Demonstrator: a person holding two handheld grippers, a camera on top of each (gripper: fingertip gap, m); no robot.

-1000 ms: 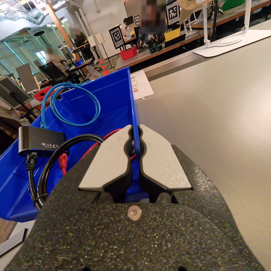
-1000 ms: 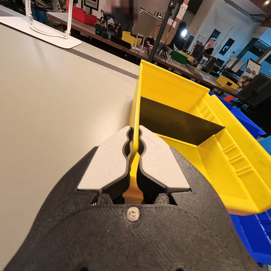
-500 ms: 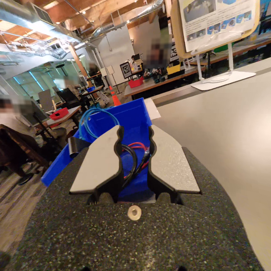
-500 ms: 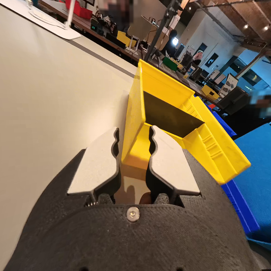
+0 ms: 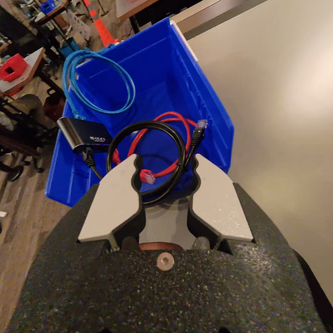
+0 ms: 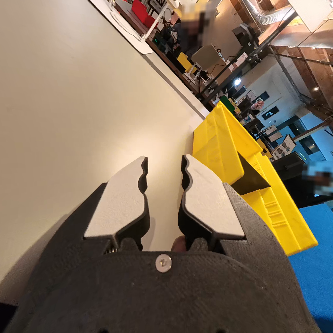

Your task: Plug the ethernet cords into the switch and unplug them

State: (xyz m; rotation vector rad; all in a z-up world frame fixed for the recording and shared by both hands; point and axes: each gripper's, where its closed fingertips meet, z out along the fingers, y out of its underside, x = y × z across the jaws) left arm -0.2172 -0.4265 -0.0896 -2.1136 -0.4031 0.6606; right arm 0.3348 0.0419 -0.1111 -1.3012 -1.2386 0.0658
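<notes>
In the left wrist view a blue bin (image 5: 212,100) holds a black switch (image 5: 84,134), a coiled blue cord (image 5: 100,82), a red cord (image 5: 180,117) and a black cord (image 5: 153,126). The black cord has one end plugged into the switch and its free plug (image 5: 198,133) stands up at the bin's right wall. The red cord's plug (image 5: 147,177) lies loose. My left gripper (image 5: 164,158) is open and empty, above the bin's near end. My right gripper (image 6: 164,159) is open and empty over the bare table (image 6: 72,90).
A yellow bin (image 6: 252,180) with a black divider (image 6: 250,178) sits to the right of my right gripper, with blue surface (image 6: 315,261) beyond it. A white stand base (image 6: 126,27) lies at the table's far edge. Off the table's left edge are floor, chairs and an orange cone (image 5: 102,27). The gap from one gripper's tips to the other's is roughly 75 cm.
Both grippers let go of the bin walls they pinched a second ago and opened. The left one rose and tilted down over the blue bin. The right one swung left, away from the yellow bin.
</notes>
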